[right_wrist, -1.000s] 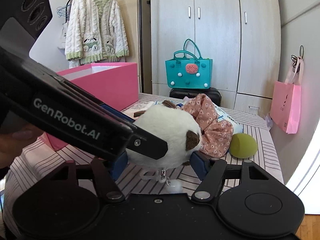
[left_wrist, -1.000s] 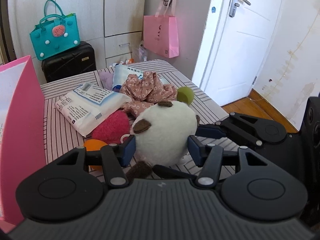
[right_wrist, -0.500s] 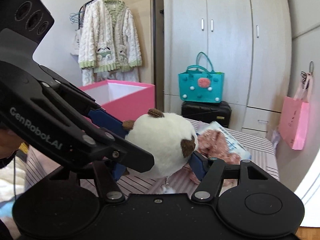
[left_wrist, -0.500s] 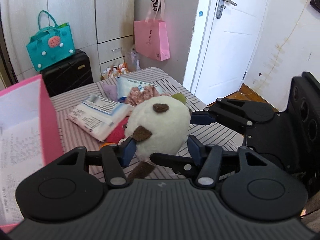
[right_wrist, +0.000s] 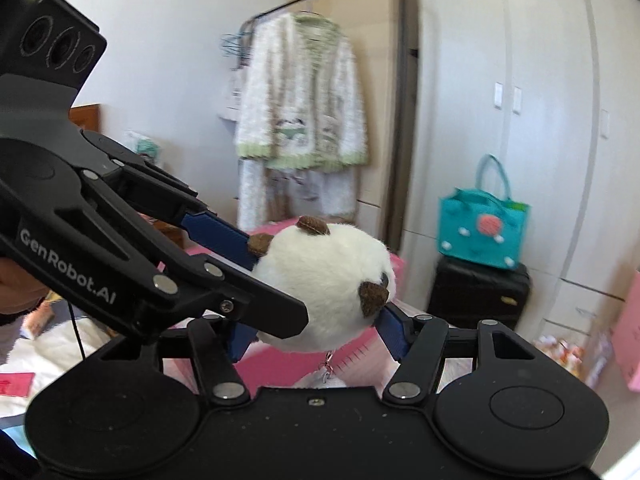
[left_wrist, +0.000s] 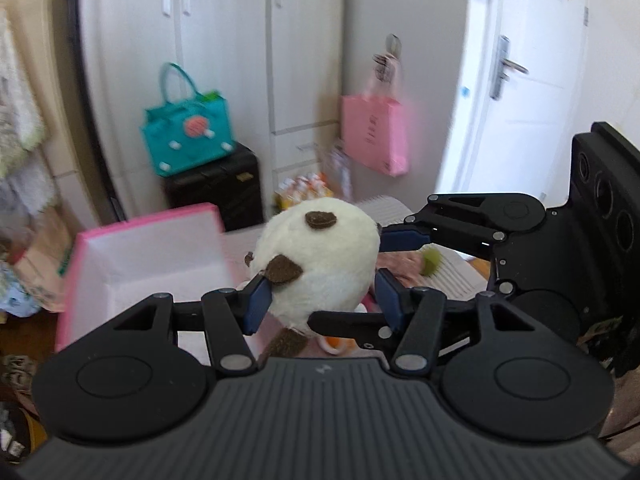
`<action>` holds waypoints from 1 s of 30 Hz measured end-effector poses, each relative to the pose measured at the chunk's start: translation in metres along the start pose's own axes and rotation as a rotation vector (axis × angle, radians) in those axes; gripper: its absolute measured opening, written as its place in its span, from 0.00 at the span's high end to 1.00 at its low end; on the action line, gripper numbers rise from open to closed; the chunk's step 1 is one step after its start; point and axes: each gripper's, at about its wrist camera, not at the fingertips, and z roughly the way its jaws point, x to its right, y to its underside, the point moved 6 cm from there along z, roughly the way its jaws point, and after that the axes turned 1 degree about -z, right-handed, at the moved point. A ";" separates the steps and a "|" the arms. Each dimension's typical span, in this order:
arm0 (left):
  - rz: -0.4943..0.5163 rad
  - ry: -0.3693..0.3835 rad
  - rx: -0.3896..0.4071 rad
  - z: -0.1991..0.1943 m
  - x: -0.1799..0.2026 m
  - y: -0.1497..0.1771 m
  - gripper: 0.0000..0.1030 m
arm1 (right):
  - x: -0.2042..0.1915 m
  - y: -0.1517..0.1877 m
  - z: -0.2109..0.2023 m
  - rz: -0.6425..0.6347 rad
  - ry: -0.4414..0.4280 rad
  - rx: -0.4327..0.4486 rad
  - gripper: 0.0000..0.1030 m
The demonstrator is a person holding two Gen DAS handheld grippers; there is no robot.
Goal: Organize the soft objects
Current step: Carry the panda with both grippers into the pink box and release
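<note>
Both pairs of blue fingers [left_wrist: 259, 299] are pressed into the white plush ball [left_wrist: 320, 256] at once — your left gripper [left_wrist: 322, 300] pinches it from its two sides at centre frame in the left wrist view, and your right gripper [right_wrist: 316, 328] clamps the same toy across the other axis, its pads sunk into the fur in the right wrist view. You are carrying the plush in the air, above and just right of the pink box [left_wrist: 132, 256], which sits open at the left of the left wrist view. To finish this step well, I would bring the toy squarely over the box mouth before you loosen anything, lower it below the rim, and open one gripper first so the other steadies the ball; its keyring loop [right_wrist: 326, 364] dangles beneath and could snag on a finger or the box wall. The fur compresses easily, so a light squeeze should be enough — more would likely only deform it. As far as you can see, the box shows only its white lining, though its near floor is hidden behind the gripper. At the right of the left wrist view a green ball [left_wrist: 432, 261] lies on floral pink cloth [left_wrist: 404, 266], not yet put away.
</note>
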 end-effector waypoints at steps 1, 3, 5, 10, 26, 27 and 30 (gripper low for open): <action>-0.005 -0.020 0.010 -0.003 -0.008 -0.003 0.47 | -0.002 -0.007 0.005 -0.006 -0.016 0.002 0.34; -0.024 -0.047 0.016 -0.005 -0.023 -0.009 0.47 | -0.006 -0.021 0.019 -0.018 -0.049 0.002 0.34; -0.053 -0.070 0.004 -0.004 -0.042 -0.012 0.47 | -0.010 -0.032 0.037 -0.027 -0.081 -0.004 0.34; -0.090 -0.124 -0.051 0.014 -0.088 -0.020 0.47 | -0.012 -0.050 0.089 -0.016 -0.170 -0.042 0.34; -0.310 -0.165 -0.272 0.120 -0.208 0.014 0.48 | 0.000 -0.036 0.247 -0.169 -0.294 -0.295 0.40; -0.309 -0.173 -0.276 0.122 -0.211 0.015 0.48 | 0.001 -0.036 0.253 -0.176 -0.299 -0.308 0.40; -0.243 -0.221 -0.303 0.127 -0.214 0.014 0.57 | 0.005 -0.036 0.268 -0.138 -0.341 -0.352 0.40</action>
